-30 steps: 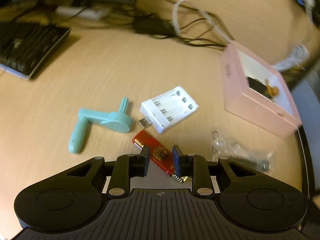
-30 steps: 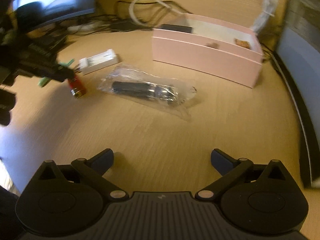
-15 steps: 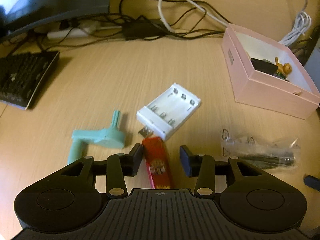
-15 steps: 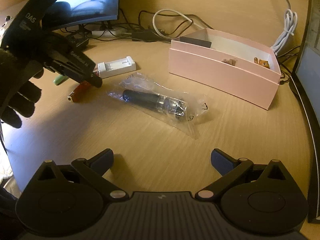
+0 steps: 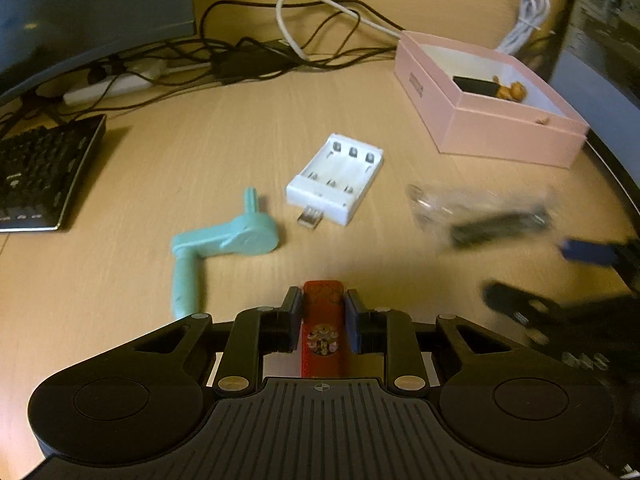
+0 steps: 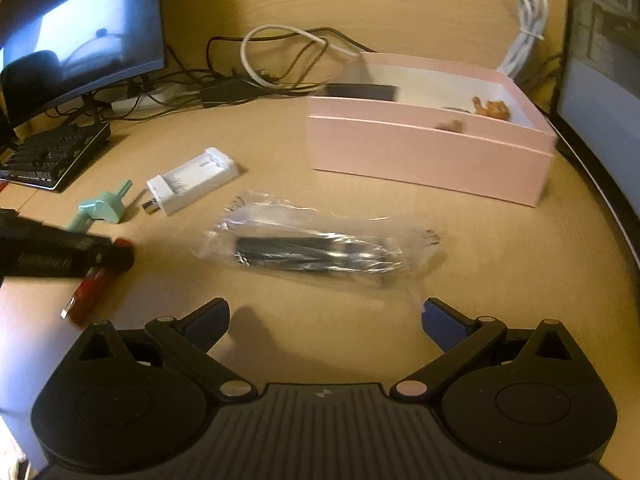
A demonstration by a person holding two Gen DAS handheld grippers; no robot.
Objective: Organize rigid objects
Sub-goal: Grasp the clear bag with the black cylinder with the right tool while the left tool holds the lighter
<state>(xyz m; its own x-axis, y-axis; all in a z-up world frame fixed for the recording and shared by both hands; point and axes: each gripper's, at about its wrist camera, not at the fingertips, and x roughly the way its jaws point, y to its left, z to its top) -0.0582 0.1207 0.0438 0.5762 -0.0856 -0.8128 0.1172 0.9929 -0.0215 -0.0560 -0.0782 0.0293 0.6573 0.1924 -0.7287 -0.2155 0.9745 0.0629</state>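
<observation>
A red lighter lies lengthwise between the fingers of my left gripper. The jaws are closing and both pads touch its sides. In the right wrist view the same lighter pokes out under the left gripper. My right gripper stands wide open just short of a clear bag holding a black cylinder, with nothing between its fingers. A white battery charger and a mint crank handle lie on the desk. The pink box at the back right holds a black item and small orange figures.
A keyboard sits at the left under a monitor. A tangle of cables and a power strip run along the back. A coiled white cable hangs behind the box. A second screen borders the desk's right edge.
The left gripper rolled level, opened around the red lighter, then closed on its sides. The right gripper moved nearer to the bag and stayed open.
</observation>
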